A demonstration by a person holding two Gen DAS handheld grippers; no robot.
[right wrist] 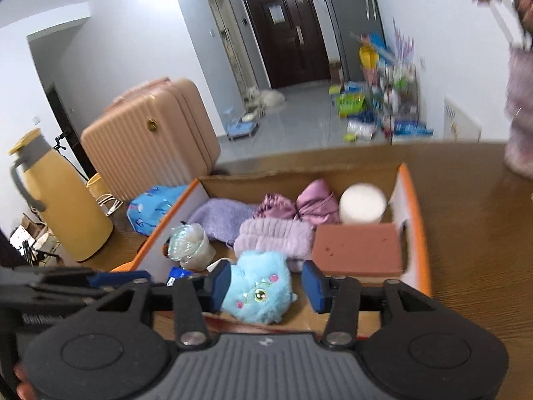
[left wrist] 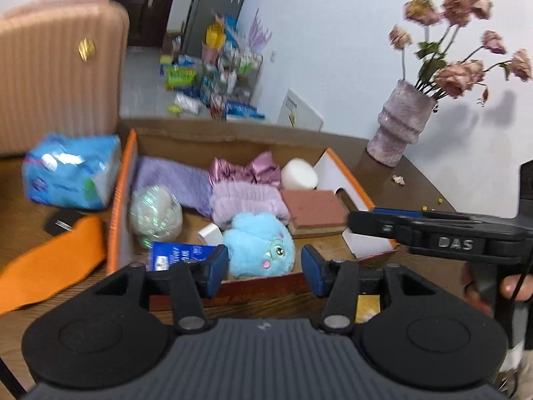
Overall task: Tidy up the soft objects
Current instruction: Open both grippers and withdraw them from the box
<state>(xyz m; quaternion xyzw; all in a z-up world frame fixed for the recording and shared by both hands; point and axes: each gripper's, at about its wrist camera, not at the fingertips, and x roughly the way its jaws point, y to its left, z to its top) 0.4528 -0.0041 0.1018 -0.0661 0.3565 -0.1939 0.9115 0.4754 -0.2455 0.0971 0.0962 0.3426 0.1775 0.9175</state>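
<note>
Box (left wrist: 124,180) is our landmark — orange-edged cardboard on the wooden table (left wrist: 416,180). Left of it we see a blue tissue pack (left wrist: 71,170). Inside, left to right: purple cloth (left wrist: 170,180), blue plush toy (left wrist: 258,245) at the near wall, brown sponge (left wrist: 314,213), white foam round (left wrist: 298,174) at the far right. Left gripper (left wrist: 265,263) and right gripper (right wrist: 266,283) hang above the near wall — both about half open, holding nothing.

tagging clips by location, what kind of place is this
Most likely a lived-in home, near its entrance hall. A ribbed pink hard-shell suitcase stands beside the wooden table, a dark double entry door closes the hallway, and a purple vase of dried pink flowers decorates the table.
</note>
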